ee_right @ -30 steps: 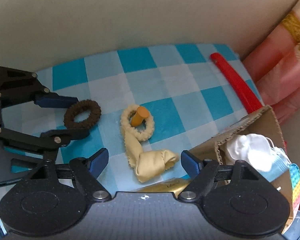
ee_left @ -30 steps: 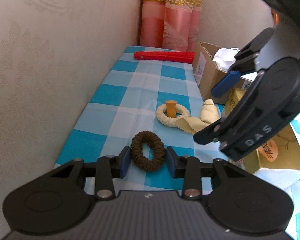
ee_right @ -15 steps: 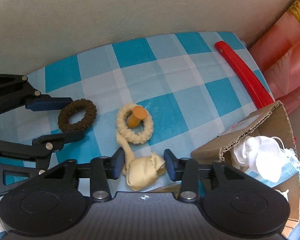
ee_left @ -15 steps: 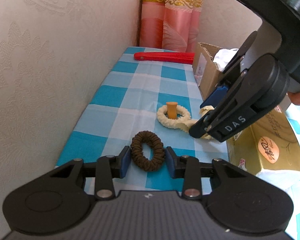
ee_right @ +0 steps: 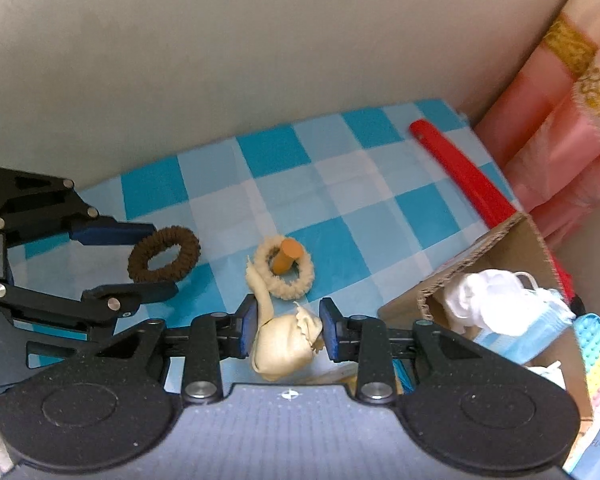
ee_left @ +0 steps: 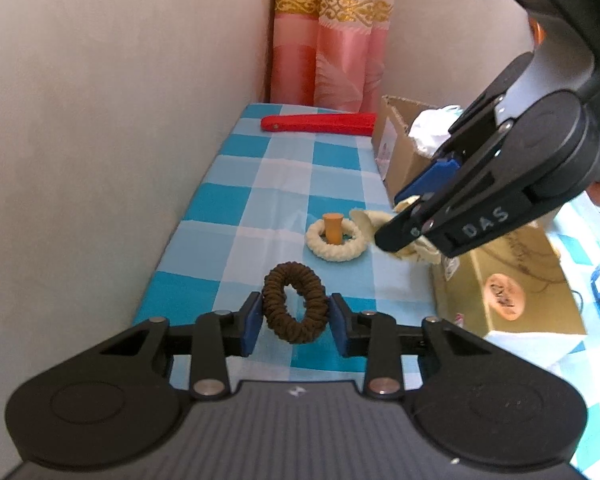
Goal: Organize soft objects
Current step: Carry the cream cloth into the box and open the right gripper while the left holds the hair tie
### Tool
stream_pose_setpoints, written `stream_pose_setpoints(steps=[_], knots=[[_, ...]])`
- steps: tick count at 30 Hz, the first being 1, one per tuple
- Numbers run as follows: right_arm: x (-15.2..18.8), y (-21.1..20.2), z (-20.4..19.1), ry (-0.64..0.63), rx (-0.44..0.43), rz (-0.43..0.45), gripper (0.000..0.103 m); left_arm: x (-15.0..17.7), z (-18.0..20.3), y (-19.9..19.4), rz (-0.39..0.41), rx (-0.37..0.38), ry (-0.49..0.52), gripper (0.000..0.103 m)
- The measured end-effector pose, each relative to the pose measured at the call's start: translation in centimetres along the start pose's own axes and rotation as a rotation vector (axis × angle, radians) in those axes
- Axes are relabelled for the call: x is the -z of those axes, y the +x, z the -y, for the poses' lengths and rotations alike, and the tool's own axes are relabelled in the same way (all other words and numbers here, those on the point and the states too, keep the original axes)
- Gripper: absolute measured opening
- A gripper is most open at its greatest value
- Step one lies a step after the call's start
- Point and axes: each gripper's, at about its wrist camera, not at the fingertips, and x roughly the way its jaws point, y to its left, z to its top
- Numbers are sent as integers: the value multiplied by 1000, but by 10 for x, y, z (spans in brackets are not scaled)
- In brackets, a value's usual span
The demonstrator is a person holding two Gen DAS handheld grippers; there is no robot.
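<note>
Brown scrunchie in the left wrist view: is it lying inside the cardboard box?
No, the brown scrunchie sits between the left gripper pads over the checked tablecloth, well short of the cardboard box.

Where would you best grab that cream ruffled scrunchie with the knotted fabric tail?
Probably by the bunched knot of the cream ruffled scrunchie, from above: it stands proud, while the ring lies flat around an orange peg. The right gripper, its jaws just closed in, is pinching it there.

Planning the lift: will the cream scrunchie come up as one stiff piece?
Probably not. The bow bunches between the right tongs, so it looks floppy. Its ring circles the orange peg and may snag or tip it.
</note>
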Motion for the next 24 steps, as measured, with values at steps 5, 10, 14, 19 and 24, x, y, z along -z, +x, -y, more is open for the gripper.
stream_pose_setpoints(steps=[5,10,14,19,24], knots=[[5,-35,3,40,23,68,37,-8,5,-15,24,20,23,34],[18,-73,11,90,72,131,37,-19,16,-32,62,54,57,34],[39,-96,23,147,108,165,37,-29,28,-40,92,94,99,34],[70,-114,46,231,171,164,37,-40,45,-44,119,140,135,34],[93,-118,74,314,228,150,38,-51,57,-45,142,184,156,34]])
